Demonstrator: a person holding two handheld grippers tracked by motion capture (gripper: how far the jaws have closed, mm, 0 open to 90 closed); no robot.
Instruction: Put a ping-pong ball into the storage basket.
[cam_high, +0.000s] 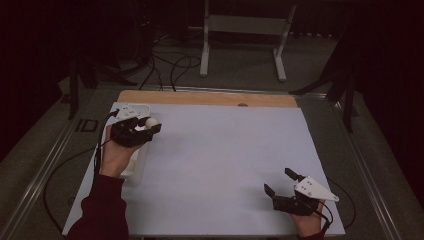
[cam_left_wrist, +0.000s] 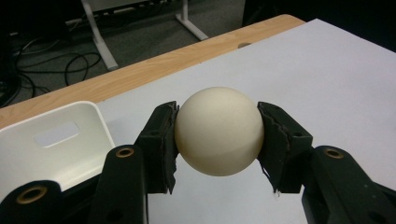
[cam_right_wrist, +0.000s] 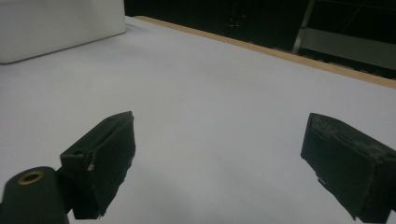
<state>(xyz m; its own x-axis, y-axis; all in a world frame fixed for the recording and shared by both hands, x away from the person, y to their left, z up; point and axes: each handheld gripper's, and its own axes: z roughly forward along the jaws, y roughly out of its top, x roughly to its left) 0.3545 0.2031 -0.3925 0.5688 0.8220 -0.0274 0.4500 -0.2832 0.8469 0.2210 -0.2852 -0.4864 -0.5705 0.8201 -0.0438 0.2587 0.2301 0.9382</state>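
because the smooth, cream-white hard ball (cam_left_wrist: 219, 131) clamped at its widest girth by the left gripper (cam_left_wrist: 218, 140), just beside the white plastic bin (cam_left_wrist: 60, 140), is judged light yet slippery, central pinching is advised, while the right gripper (cam_right_wrist: 219, 163) is held wide open and empty.

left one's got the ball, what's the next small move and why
Probably carry the ball a little further over the white sheet and lower it. The left hand-held gripper is shut on it beside the white bin, above the sheet, while the right hand-held gripper rests open.
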